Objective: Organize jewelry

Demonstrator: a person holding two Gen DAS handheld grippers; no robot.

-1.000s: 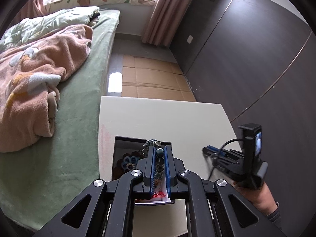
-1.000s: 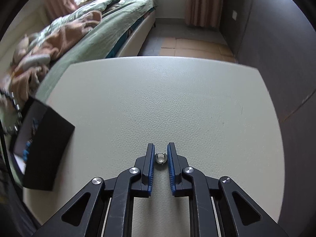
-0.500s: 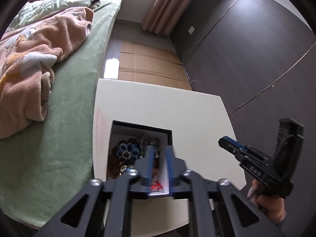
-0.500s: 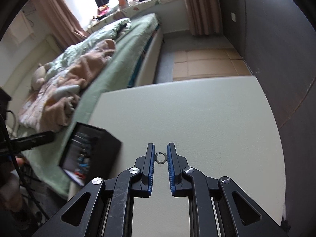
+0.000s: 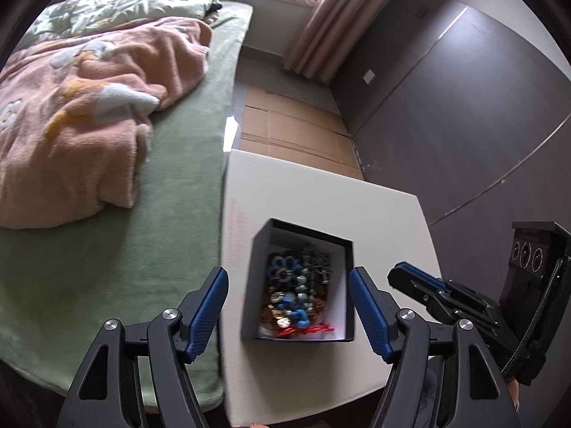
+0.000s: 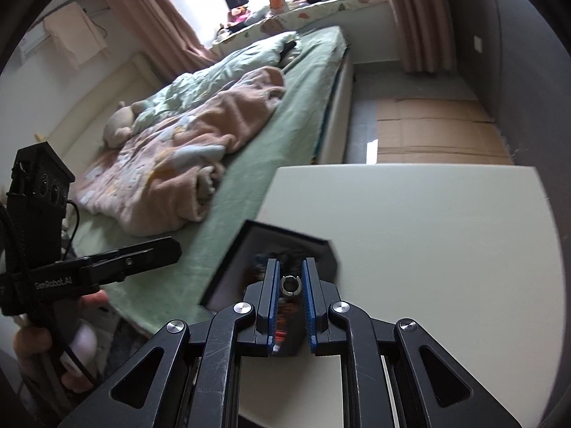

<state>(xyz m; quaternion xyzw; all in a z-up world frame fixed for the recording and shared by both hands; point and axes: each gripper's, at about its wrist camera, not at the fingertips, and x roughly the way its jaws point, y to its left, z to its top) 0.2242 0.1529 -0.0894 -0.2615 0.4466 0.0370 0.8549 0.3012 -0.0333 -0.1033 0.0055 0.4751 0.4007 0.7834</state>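
1. We see a bedroom: a white table (image 5: 321, 207) stands beside a green bed (image 5: 107, 249).
2. Our left gripper (image 5: 289, 306), jaws spread wide and empty, hangs above the black jewelry box (image 5: 351, 285), which sits on the table.
3. Our right gripper (image 6: 289, 285) pinches a small ring (image 6: 290, 284) apparently over the blurred box; we should centre it and lower before releasing.
4. Legible writing: "GenRobot.AI" on the left gripper body.

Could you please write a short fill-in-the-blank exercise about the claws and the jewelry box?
1. The right claw pinches a small silver ____.
2. The left claw is ____, with nothing between its fingers.
3. The black square cardboard box sits on the white ____.
4. The blue flower-shaped ornament lies ____ the box.

Missing words: ring; open; table; inside
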